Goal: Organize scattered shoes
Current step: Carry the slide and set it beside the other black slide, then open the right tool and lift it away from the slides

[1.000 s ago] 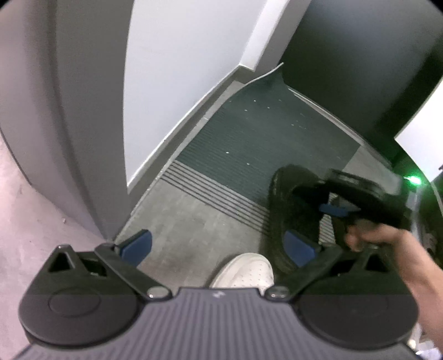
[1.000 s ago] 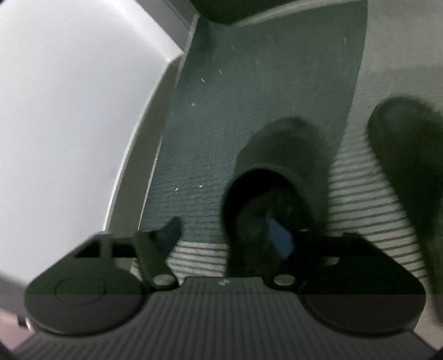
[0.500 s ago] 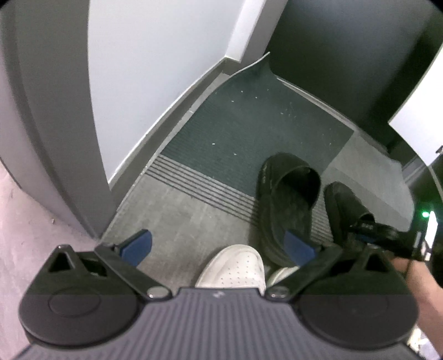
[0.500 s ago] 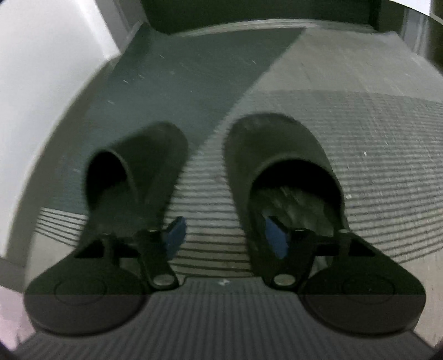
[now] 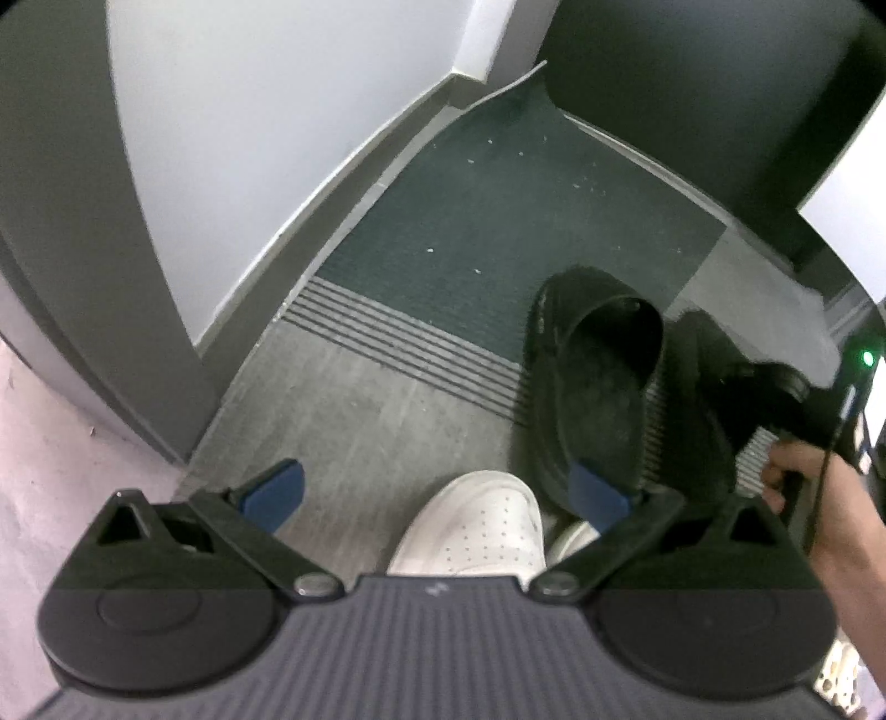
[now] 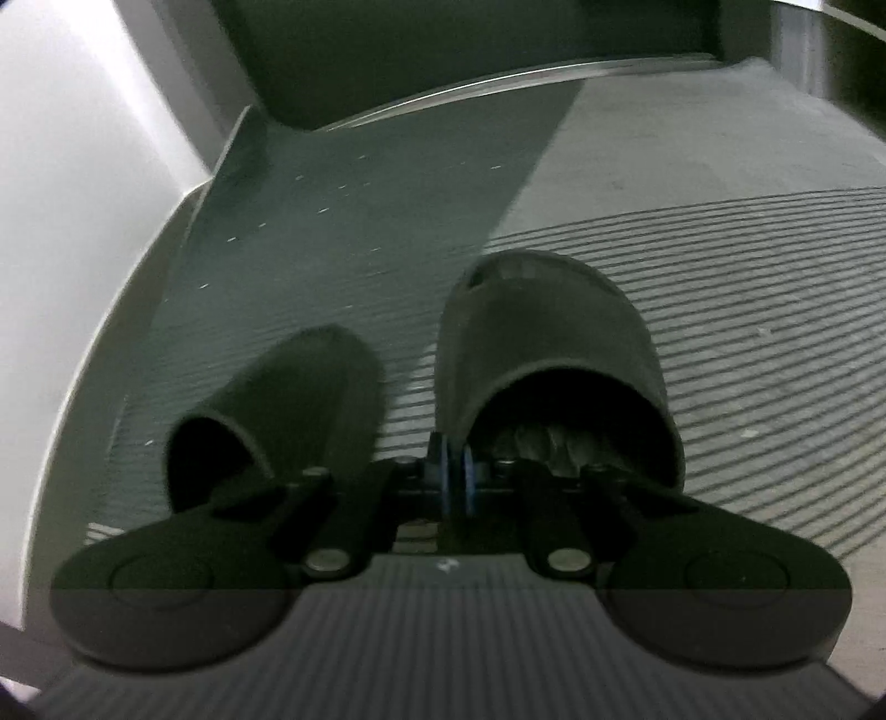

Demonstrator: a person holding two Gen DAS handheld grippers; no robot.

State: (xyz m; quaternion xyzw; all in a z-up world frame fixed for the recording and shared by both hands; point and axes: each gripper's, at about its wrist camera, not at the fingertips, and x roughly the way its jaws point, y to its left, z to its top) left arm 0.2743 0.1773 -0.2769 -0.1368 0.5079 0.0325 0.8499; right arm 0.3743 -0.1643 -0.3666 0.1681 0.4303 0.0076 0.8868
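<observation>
Two black slippers lie side by side on the doormat, toes pointing away. In the right wrist view my right gripper (image 6: 457,482) has its blue pads pinched on the inner side rim of the right slipper (image 6: 554,343); the left slipper (image 6: 288,399) lies free beside it. The left wrist view shows the same left slipper (image 5: 598,376), the right slipper (image 5: 703,399) and the right gripper's black body (image 5: 775,387) over it. My left gripper (image 5: 437,493) stands open above the toe of a white sneaker (image 5: 476,526), holding nothing.
A dark green mat (image 5: 498,232) borders a grey ribbed mat (image 6: 747,310). A white wall (image 5: 277,138) and grey door frame (image 5: 83,277) close the left side. A dark door (image 6: 470,50) stands behind. A person's hand (image 5: 797,476) holds the right gripper.
The right gripper shifted from the left slipper over to the right one, sank, and its jaws went from wide open to shut on the rim. The left gripper dropped slightly toward the white sneaker.
</observation>
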